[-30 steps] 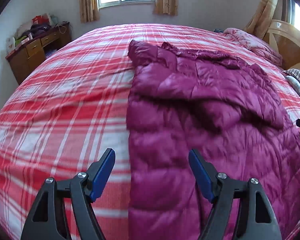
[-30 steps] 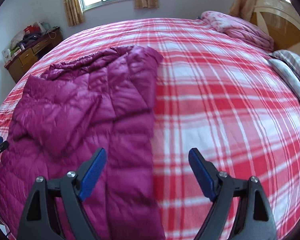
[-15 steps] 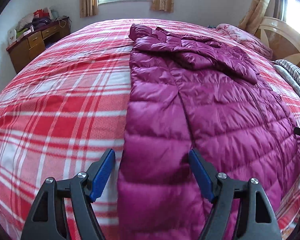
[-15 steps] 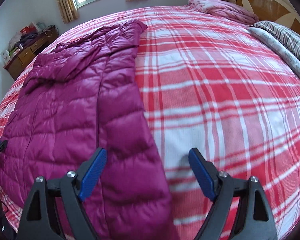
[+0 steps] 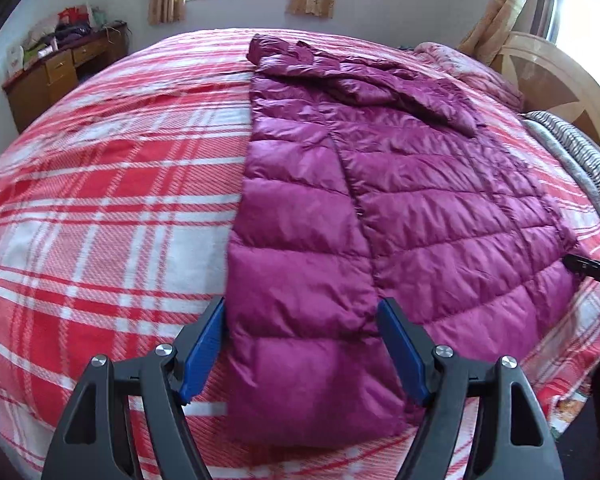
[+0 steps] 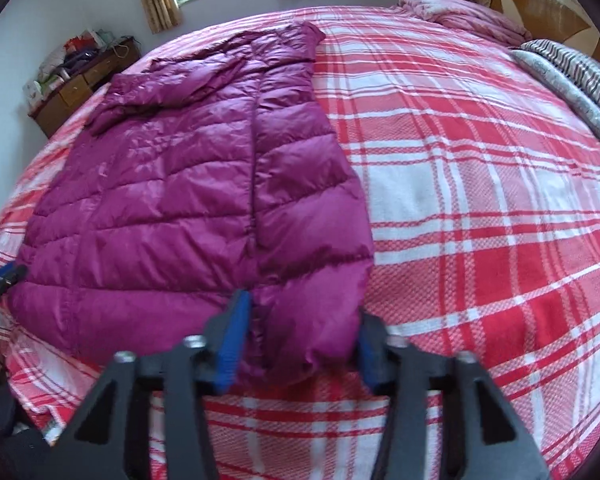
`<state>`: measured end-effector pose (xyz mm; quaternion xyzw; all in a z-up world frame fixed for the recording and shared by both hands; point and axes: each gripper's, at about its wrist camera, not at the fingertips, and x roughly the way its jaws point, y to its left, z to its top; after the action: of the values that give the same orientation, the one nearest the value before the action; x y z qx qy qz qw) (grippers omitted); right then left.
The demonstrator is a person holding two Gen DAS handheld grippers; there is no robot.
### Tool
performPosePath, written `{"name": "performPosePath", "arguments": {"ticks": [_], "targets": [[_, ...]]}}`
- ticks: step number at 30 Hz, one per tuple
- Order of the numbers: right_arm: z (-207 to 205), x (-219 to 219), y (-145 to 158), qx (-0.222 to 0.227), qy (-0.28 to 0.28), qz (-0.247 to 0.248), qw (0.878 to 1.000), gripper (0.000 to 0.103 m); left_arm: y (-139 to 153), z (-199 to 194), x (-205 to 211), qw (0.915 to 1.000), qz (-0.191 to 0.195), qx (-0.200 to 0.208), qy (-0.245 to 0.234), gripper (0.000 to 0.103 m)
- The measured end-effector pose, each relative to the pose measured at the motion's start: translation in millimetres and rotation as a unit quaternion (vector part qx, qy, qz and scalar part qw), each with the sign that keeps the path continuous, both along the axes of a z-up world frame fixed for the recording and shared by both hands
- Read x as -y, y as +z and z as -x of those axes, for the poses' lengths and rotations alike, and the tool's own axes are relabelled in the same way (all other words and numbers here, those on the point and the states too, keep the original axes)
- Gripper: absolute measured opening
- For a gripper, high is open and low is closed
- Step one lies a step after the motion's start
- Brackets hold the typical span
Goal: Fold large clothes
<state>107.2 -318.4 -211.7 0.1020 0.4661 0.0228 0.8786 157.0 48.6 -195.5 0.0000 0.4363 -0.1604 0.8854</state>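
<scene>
A magenta puffer jacket lies flat on the red plaid bed cover, its hem toward me and its side panels folded in. My left gripper straddles the left folded panel at the hem. Its jaws are closing, the blue pads just flanking the puffy fabric without squeezing it. In the right wrist view the jacket reaches down to my right gripper, whose jaws are closing and pinch the bunched right hem corner. Each gripper's tip shows at the other view's edge.
A wooden dresser piled with things stands far left under the curtained window. A pink quilt, striped bedding and the wooden headboard line the right side. The bed's near edge is just below the grippers.
Both grippers came down over the jacket's near hem. The right jaws closed in on the hem corner, and the left jaws narrowed slightly around the left panel.
</scene>
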Motion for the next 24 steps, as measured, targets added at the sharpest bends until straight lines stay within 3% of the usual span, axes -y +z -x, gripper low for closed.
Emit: {"name": "performPosePath", "arguments": {"ticks": [1,2,3,5,10,15,19,22,24], "targets": [[1.3,-0.2,1.2,0.003,0.002,-0.011,1.000,0.022,0.4,1.2,1.6,1.0000,0.005,0.000,-0.009,0.055],[2.9,-1.5,2.8,0.008,0.002,-0.013,1.000,0.020,0.4,1.9,3.0,0.9999,0.004,-0.002,-0.015,0.029],[4.2,-3.8,4.5,0.012,0.003,-0.012,1.000,0.017,0.6,2.4,3.4,0.9997,0.006,-0.004,-0.023,0.014],[8.7,-7.2,11.4,0.025,0.008,-0.012,1.000,0.014,5.6,4.8,-1.3,0.9988,0.035,0.001,-0.035,0.007],[21.9,-3.0,37.0,0.061,0.011,-0.050,0.997,0.013,39.9,13.9,-17.4,0.9944,0.085,0.037,-0.051,0.005],[43.9,-0.3,81.1,0.117,0.017,-0.076,0.990,0.012,92.1,29.2,-42.2,0.9837,0.150,0.075,-0.065,0.005],[69.0,0.1,126.6,0.177,0.023,-0.084,0.980,0.011,132.3,45.9,-50.0,0.9759,0.162,0.115,-0.090,0.005],[88.7,-4.5,156.4,0.221,0.024,-0.076,0.972,0.010,157.0,61.3,-60.7,0.9665,0.201,0.121,-0.104,0.005],[96.4,-6.4,172.8,0.251,0.027,-0.071,0.965,0.010,175.9,70.5,-63.9,0.9620,0.200,0.147,-0.114,0.005]]}}
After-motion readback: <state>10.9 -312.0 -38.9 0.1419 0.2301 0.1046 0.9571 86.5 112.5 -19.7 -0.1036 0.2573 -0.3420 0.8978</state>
